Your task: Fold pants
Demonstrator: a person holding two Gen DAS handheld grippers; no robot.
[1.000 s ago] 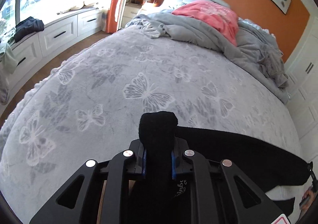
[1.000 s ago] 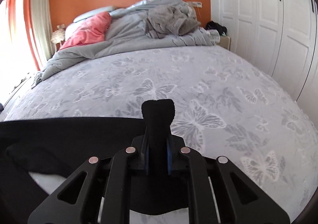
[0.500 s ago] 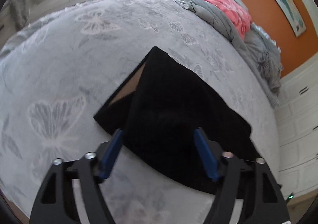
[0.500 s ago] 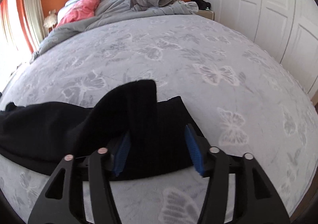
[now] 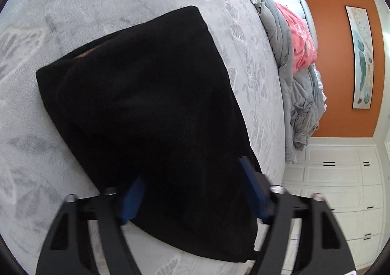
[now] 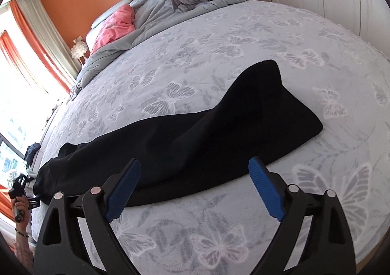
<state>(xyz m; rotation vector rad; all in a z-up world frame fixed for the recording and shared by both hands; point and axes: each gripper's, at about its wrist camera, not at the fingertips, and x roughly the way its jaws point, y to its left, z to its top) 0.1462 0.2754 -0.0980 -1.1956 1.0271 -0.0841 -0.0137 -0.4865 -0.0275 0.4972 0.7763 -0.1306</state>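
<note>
With a fold laid, black pants (image 6: 219, 133) rest mid-frame on the bed (image 6: 243, 38); both jaws gape empty, so next comes regrasping an end.

The pants (image 6: 219, 133) lie on the bed (image 6: 243, 38), stretching off to the left. Both tongs sit at the near edge of the pants, the right tongs (image 6: 195, 187) just before it and the left tongs (image 5: 192, 192) over it. A blanket (image 6: 170, 4) and pillow (image 6: 117, 26) lie far behind.
</note>
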